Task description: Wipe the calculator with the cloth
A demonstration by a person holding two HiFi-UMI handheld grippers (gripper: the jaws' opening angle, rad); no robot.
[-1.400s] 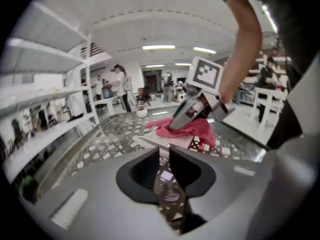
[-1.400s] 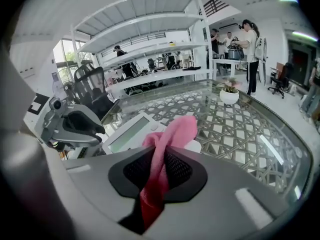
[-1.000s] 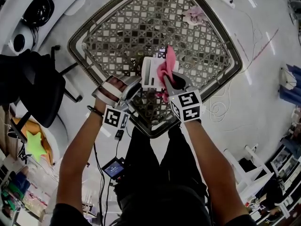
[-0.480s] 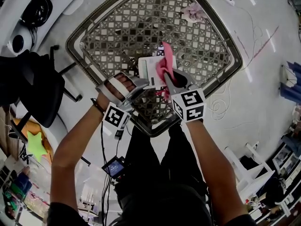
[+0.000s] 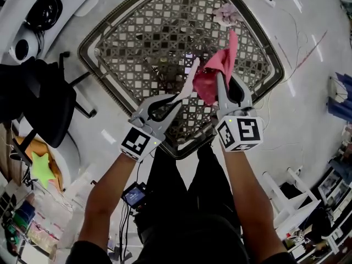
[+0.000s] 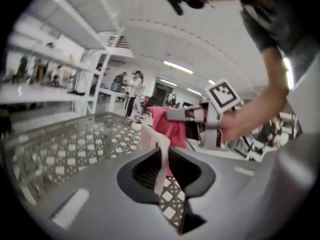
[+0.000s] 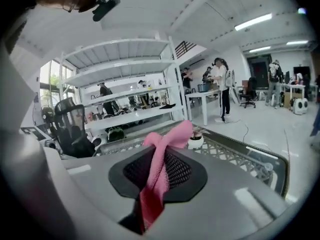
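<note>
Left gripper closing on likely calculator; right gripper pinching cloth

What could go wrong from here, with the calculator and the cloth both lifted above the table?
1. The left gripper, whose jaws have just been closing, pinches the calculator edge-on above the table. Wiping pressure might twist it loose and drop it.
2. The right gripper holds the cloth by a narrow bunch, which could pull out mid-wipe.
</note>
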